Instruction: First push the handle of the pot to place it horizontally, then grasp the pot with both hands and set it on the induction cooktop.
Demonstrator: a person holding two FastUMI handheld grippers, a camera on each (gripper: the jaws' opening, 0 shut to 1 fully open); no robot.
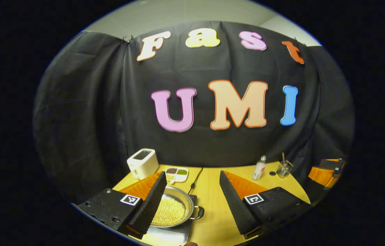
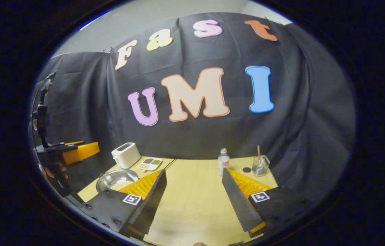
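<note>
Wooden table (image 1: pixel 213 218) under everything, black cloth wall behind. Sitting on the induction cooktop (image 1: pixel 172 234): shallow steel pot (image 1: pixel 173 208), pale yellow grains inside, loop handle (image 1: pixel 199 212) pointing toward table centre, long axis across the cooktop. Beyond the pot: white toaster (image 1: pixel 142 163), divided dish (image 1: pixel 176 174). Left gripper (image 1: pixel 190 208) spread wide, holding nothing; right gripper (image 2: pixel 194 201) likewise.

The left gripper (image 1: pixel 190 201) has two wedge-shaped fingers with ribbed inner faces, each on a dark block studded with screws and carrying a square black-and-white marker. The right gripper (image 2: pixel 194 200) is built alike, with the same markers and screws. Orange ridged panels back the fingers on both.
</note>
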